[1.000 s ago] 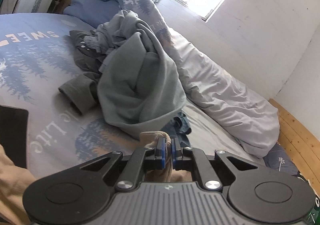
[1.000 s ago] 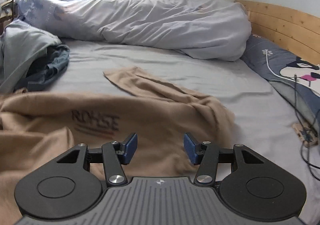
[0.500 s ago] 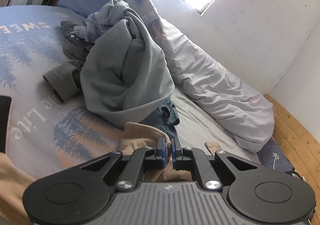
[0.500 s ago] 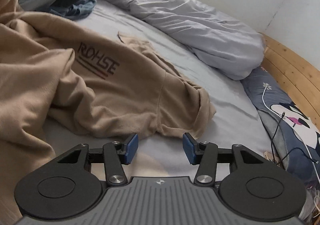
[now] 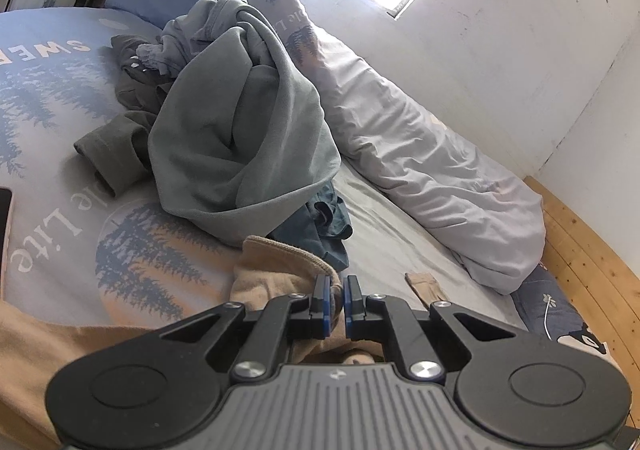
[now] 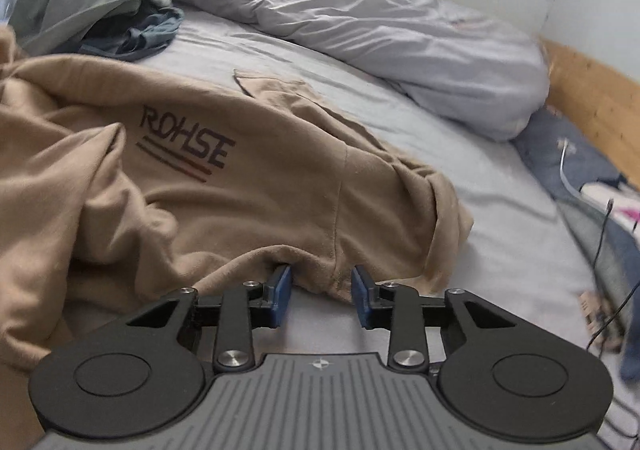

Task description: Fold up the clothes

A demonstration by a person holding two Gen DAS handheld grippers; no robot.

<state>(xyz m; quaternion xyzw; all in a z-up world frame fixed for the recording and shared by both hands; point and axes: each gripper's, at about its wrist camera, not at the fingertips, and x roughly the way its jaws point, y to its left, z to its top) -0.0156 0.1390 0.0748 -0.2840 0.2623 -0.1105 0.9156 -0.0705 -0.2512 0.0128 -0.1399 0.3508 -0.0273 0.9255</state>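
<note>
Bed: left tongs clamp sweatshirt; right tongs agape.

Left gripper jaws nearly closed; right gripper jaws spread wide.

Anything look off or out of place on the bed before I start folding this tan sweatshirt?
The tan sweatshirt lies rumpled, one side bunched in thick folds, not flat. Beyond it, a heap of unfolded clothes sits against the rolled duvet. A charging cable trails over the pillow at the bed's edge. Nothing looks damaged.
</note>
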